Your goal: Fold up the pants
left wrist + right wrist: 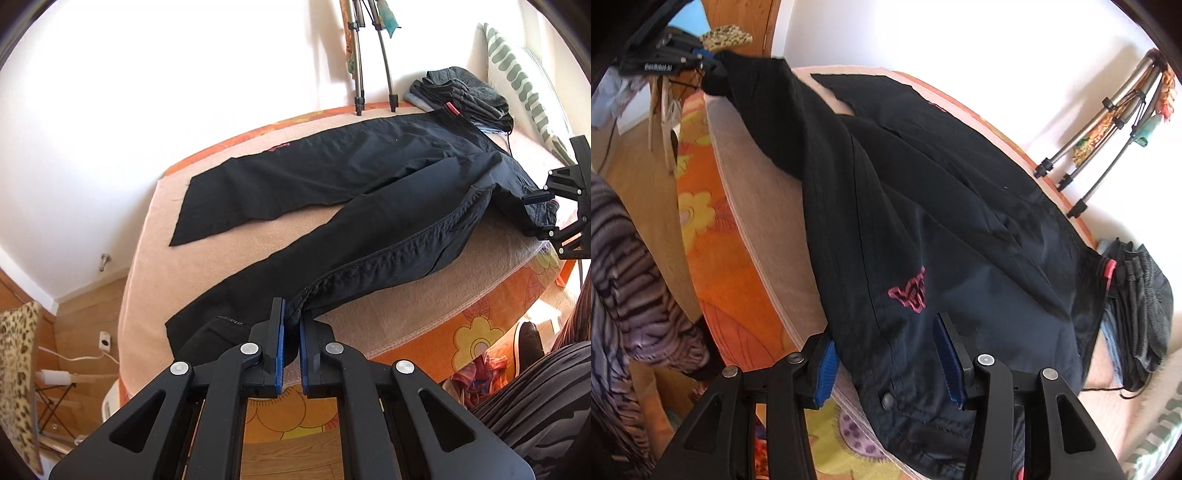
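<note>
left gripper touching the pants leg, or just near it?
Touching. In the left wrist view the left gripper has both blue pads closed on the near leg's seam of the black pants, fabric bunched between them.

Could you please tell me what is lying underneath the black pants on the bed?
The black pants lie on a peach blanket. Anything directly beneath the fabric is covered.

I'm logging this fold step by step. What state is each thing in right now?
black pants: spread on the bed, far leg flat, near leg lifted at its hem
left gripper: shut on the near leg's hem
right gripper: open, jaws either side of the waistband
stack of dark clothes: folded, beside the pants' waist
tripod: standing against the wall
bed: covered by a peach blanket
</note>
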{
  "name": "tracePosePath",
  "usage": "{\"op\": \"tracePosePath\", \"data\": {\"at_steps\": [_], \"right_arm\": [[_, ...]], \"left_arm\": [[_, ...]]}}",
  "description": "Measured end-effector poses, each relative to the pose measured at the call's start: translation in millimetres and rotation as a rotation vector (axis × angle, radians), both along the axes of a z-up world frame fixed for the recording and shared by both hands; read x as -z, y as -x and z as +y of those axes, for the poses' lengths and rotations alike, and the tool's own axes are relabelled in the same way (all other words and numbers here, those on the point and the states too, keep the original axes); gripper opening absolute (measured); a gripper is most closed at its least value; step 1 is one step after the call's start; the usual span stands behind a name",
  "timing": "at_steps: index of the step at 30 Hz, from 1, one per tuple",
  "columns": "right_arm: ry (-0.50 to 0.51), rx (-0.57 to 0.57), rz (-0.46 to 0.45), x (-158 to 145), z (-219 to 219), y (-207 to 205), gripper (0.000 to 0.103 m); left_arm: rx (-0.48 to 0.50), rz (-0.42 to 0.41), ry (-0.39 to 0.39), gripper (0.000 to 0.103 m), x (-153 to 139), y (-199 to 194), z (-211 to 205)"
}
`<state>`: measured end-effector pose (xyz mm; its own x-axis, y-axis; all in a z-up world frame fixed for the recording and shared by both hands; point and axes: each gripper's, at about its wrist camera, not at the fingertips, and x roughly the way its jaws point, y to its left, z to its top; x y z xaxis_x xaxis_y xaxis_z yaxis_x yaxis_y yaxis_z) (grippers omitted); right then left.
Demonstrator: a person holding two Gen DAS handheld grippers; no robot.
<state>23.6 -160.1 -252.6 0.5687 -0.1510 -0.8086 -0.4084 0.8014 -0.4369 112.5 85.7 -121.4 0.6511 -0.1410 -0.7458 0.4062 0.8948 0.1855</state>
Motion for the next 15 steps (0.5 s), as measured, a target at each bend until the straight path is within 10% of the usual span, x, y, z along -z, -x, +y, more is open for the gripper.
{"op": "tracePosePath", "data": {"at_steps": [3, 15], "right_arm": [[0.069, 0.001, -0.023, -2, -9, 13, 0.004], [0.132, 0.007, -0.247, -104, -30, -12, 0.003]], "left_arm": [[-0.016, -0.028, 0.040, 0.005, -10, 1, 2], [-0.015, -0.182, 0.009, 0.004, -51, -22, -15]]}}
